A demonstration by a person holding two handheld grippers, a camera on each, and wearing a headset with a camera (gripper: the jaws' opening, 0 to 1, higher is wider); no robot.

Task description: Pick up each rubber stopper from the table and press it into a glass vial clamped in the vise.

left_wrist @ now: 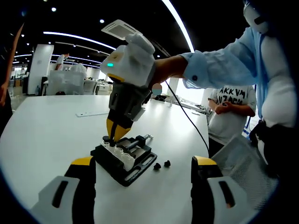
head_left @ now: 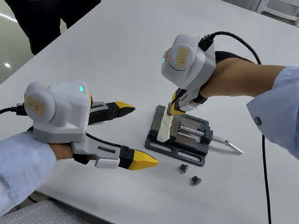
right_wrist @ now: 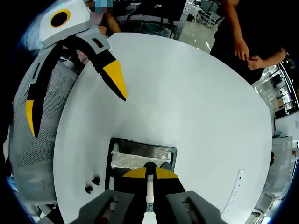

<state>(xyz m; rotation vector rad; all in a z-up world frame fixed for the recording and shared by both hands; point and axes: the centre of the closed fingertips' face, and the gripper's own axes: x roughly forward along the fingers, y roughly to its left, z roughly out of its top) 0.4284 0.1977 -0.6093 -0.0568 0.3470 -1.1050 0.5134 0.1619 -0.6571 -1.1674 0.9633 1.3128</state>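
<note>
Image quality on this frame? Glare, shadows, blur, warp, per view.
Head view: even soft light, no glare on the white table, only faint shadows beside the vise, everything sharp. Left gripper view: ceiling strip lights blow out, the room behind is dim, the table edge curves around the left gripper. Right gripper view: heavy fisheye bends the table into a disc beyond the right gripper.

The white counter (head_left: pixel 117 46) has a smooth, glossy top. A flat white strip (left_wrist: pixel 93 113) lies on the counter toward its far side. A person in dark clothes (head_left: pixel 46 21) stands beyond the counter's far edge. Beside the counter, a bystander in a white lettered T-shirt (left_wrist: pixel 231 109) holds both hands together, with a grey mesh panel (left_wrist: pixel 240 161) just below. Long light strips (left_wrist: pixel 181 27) cross the dark ceiling above the counter.
</note>
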